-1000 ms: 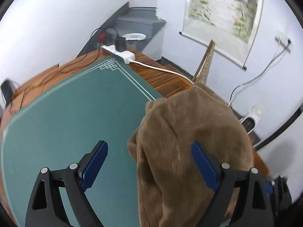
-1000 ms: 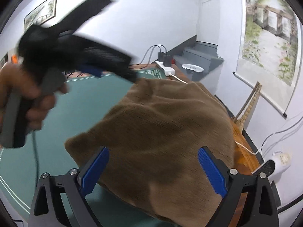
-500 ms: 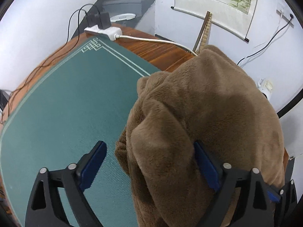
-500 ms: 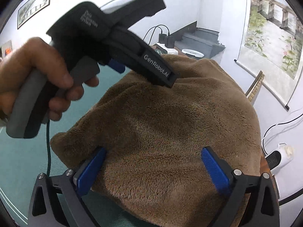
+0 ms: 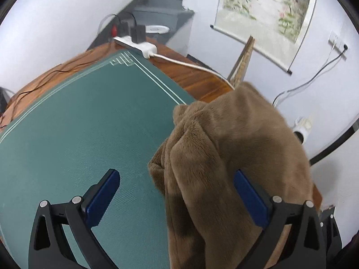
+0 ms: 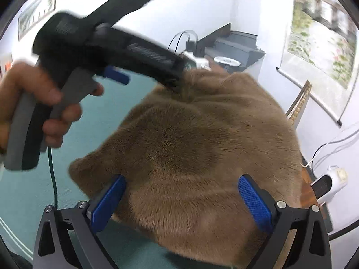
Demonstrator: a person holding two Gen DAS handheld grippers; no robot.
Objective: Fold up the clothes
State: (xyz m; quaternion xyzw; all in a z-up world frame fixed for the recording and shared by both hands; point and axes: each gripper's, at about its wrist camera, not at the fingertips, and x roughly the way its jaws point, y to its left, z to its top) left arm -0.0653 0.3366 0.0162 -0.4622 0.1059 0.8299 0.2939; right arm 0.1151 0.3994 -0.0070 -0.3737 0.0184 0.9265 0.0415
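I see the brown plush garment bunched in thick folds at the green mat's right edge on the surface; my left gripper and right gripper have just been opening and stand spread over it, pinching nothing.

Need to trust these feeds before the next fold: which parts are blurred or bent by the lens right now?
Left wrist view: brown garment and power strip slightly smeared; the wall scroll is soft; the green mat edge bows from fisheye. Right wrist view: the left tool and the hand holding it are motion-blurred; nearby fur stays sharp.
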